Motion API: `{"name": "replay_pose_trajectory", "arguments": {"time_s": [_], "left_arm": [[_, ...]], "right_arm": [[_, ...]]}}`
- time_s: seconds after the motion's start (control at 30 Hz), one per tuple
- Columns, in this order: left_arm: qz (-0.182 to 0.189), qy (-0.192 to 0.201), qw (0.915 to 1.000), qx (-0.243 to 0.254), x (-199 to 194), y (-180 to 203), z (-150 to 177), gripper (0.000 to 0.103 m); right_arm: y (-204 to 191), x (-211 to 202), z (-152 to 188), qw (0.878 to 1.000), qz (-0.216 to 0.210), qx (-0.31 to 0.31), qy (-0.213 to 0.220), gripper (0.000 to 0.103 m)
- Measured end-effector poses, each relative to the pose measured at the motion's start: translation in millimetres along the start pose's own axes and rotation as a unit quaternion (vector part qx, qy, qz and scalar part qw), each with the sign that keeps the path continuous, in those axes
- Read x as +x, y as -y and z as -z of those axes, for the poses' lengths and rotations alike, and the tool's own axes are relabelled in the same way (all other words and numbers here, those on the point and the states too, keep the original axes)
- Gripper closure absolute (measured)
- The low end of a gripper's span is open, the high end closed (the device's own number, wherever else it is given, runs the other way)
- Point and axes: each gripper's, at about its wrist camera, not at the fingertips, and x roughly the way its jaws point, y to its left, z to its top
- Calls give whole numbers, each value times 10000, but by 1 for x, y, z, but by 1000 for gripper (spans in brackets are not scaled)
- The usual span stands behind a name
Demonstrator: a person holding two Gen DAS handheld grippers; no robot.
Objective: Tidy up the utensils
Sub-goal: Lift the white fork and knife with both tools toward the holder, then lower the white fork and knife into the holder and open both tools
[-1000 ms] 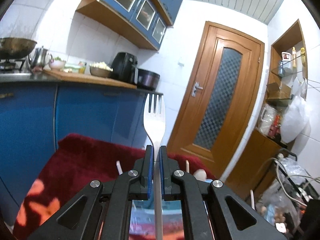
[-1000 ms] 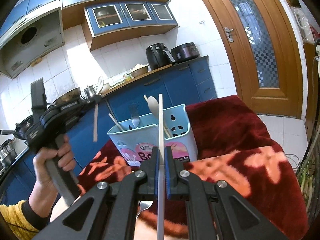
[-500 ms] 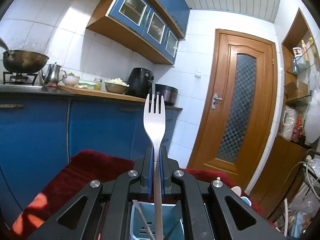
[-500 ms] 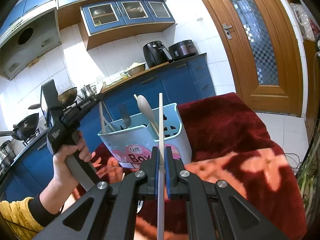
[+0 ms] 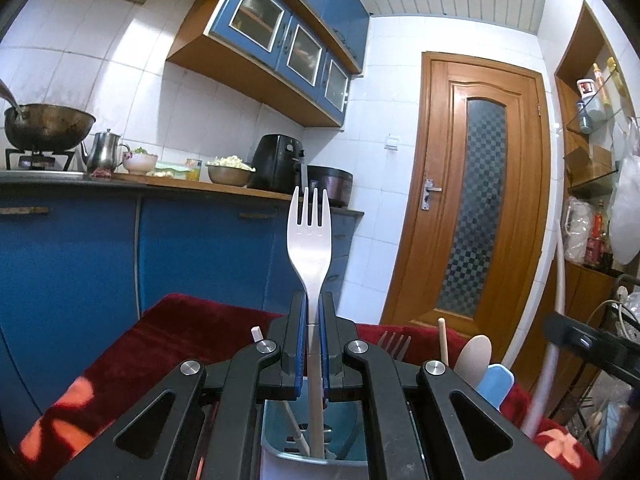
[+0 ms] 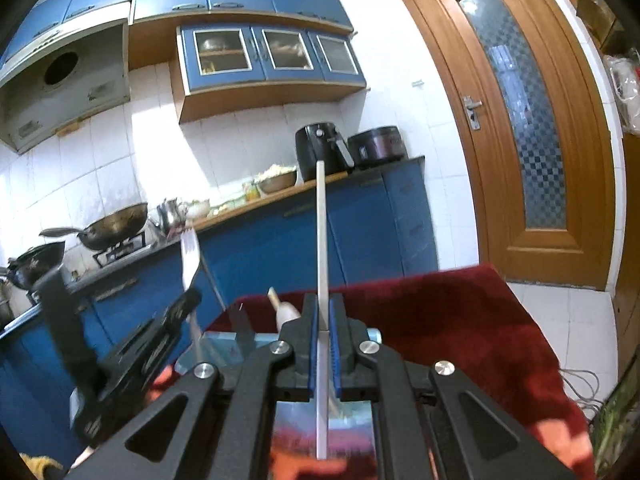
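Both grippers clamp upright utensils: left gripper (image 5: 314, 344) a fork (image 5: 310, 236).

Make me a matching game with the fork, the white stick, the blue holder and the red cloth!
Things:
1. fork
2. white stick
3. blue holder
4. red cloth

Places:
A. spread under the holder
B. clamped in the left tool
C. holds spoons and sticks
D. clamped in the right tool

Pairs: 1-B, 2-D, 3-C, 4-A
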Motion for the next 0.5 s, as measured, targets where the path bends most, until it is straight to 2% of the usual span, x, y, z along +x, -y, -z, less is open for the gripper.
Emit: {"name": "replay_pose_trajectory", "arguments": {"time_s": [0.2,0.5], "left_arm": [[64,-38,10000,5,2,0,1,97],[73,-95,9999,-13,6,-2,5,97]], "right_arm": [[-2,28,7,9987,342,-375,-21,96],[1,31,24,9983,381,-383,-216,96]]}}
